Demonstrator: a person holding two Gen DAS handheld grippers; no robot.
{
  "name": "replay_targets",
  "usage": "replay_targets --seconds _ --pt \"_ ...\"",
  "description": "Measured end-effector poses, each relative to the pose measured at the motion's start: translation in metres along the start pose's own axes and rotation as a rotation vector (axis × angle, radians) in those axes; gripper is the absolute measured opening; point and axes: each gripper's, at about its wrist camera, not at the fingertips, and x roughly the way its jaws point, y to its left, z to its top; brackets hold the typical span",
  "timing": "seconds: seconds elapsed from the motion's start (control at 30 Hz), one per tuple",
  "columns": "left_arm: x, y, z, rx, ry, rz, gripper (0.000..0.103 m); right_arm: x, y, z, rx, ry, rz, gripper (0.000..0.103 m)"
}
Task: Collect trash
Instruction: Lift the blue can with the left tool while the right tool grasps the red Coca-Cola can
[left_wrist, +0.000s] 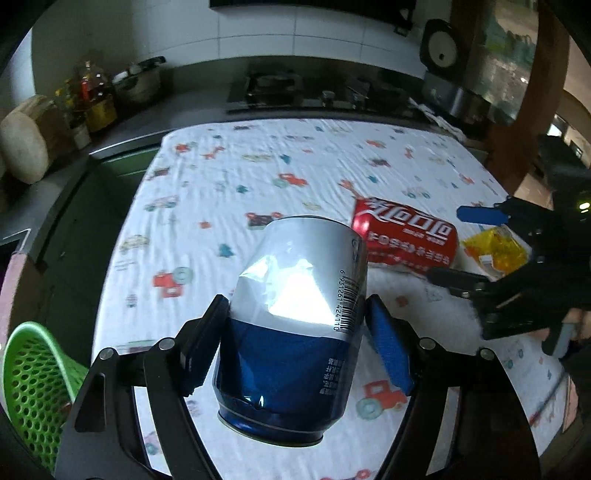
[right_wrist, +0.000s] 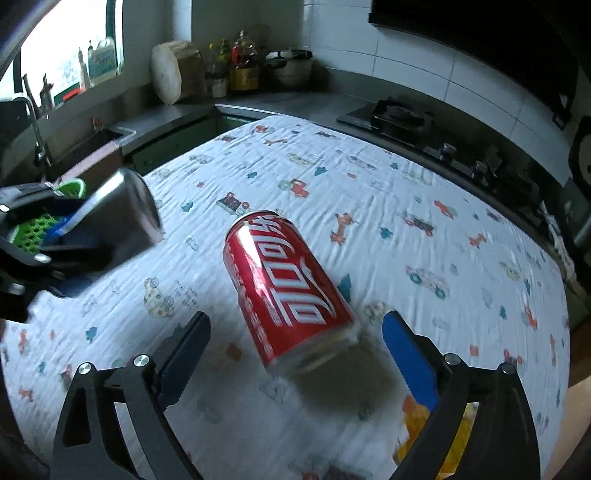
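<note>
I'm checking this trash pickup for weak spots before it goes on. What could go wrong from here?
The left gripper pinches a dented blue and silver can near mid-body; the crushed wall might give and the can slip. The red can lies on its side between the right gripper fingers, which are open, so a nudge could roll it. The green basket sits off at the table's edge, an easy miss.

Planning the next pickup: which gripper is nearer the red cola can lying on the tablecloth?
Right. The right gripper is open around the red cola can; the left gripper holds the dented blue-and-silver can farther away.
</note>
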Motion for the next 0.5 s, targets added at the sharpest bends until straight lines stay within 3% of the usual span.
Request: replay_targets --seconds 0.37,0.5 --pt "-0.020 0.023 -0.003 -0.040 -0.028 0.037 0.074 0.036 0.031 0.009 -0.126 0.033 -0.104 0.091" --pt "-0.019 0.025 -0.005 -0.047 -0.021 0.044 0.074 0.042 0.037 0.009 -0.151 0.045 -0.104 0.091"
